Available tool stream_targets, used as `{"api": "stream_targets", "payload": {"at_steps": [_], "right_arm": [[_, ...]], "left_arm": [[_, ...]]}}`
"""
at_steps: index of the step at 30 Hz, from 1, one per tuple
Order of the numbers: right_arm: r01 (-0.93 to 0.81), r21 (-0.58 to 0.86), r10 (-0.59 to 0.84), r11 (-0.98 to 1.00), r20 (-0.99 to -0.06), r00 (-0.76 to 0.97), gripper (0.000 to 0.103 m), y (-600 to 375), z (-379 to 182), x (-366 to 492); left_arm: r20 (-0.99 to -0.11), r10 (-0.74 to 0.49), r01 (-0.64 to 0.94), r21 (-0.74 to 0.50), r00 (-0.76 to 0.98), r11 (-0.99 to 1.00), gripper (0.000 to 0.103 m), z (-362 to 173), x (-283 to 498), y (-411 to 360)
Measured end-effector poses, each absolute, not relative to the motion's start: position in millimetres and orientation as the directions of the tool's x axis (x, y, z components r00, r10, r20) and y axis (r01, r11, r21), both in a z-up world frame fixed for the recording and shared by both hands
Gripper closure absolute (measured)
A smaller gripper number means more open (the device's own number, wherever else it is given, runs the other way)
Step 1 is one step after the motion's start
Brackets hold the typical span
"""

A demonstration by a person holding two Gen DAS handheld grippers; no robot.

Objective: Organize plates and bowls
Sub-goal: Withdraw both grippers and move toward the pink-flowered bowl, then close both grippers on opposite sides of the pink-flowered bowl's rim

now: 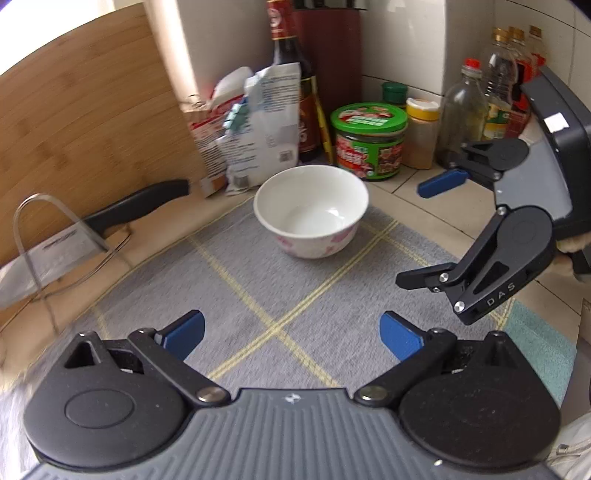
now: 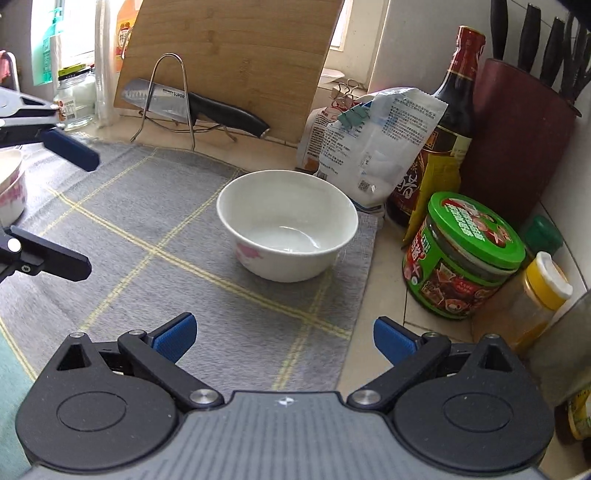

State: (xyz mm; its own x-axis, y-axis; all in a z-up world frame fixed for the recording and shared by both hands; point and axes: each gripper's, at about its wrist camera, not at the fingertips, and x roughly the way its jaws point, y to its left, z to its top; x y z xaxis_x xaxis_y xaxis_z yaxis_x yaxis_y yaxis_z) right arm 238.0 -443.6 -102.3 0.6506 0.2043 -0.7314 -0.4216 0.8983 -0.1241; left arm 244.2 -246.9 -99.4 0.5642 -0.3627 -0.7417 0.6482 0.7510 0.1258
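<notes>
Both tongs hang spread and empty over the grey checked mat [image 2: 147, 229], the right gripper [image 2: 284, 338] nearest and facing a white floral bowl [image 2: 286, 225], the left gripper [image 1: 291, 334] alongside; a second bowl [image 2: 11, 188] waits far left, likely for stacking.

tiled surface [image 2: 417, 325] in a corner of white walls [image 1: 402, 40], partly covered by a grey checked mat [image 2: 147, 236]; a wooden board [image 2: 236, 55] leans before a bright window [image 2: 338, 33].
</notes>
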Motion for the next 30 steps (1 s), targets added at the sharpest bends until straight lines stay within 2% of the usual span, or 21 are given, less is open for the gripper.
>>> {"api": "stream_targets", "payload": {"at_steps": [12,19,22,30], "right_arm": [[-0.59,-0.108,0.327,0.8,-0.747,0.579,0.0,-455.9,-106.3,289.2],[-0.684,-0.118,0.369,0.72,-0.769,0.522,0.001,-450.1,-108.5,306.0],[-0.705,-0.13,0.375,0.697,-0.772,0.513,0.001,-448.7,-109.4,311.6],[-0.753,-0.134,0.404,0.644,-0.776,0.484,0.009,-448.1,-106.9,322.5]], "left_arm": [[-0.803,-0.364,0.781,0.19,0.472,0.595,0.005,-118.0,305.1,-275.2],[-0.799,-0.397,0.831,0.214,0.451,0.513,0.006,-124.4,324.6,-291.8],[-0.795,-0.413,0.842,0.213,0.445,0.496,0.011,-128.8,331.4,-295.9],[-0.777,-0.458,0.877,0.244,0.432,0.414,0.012,-126.3,336.0,-300.6]]}}
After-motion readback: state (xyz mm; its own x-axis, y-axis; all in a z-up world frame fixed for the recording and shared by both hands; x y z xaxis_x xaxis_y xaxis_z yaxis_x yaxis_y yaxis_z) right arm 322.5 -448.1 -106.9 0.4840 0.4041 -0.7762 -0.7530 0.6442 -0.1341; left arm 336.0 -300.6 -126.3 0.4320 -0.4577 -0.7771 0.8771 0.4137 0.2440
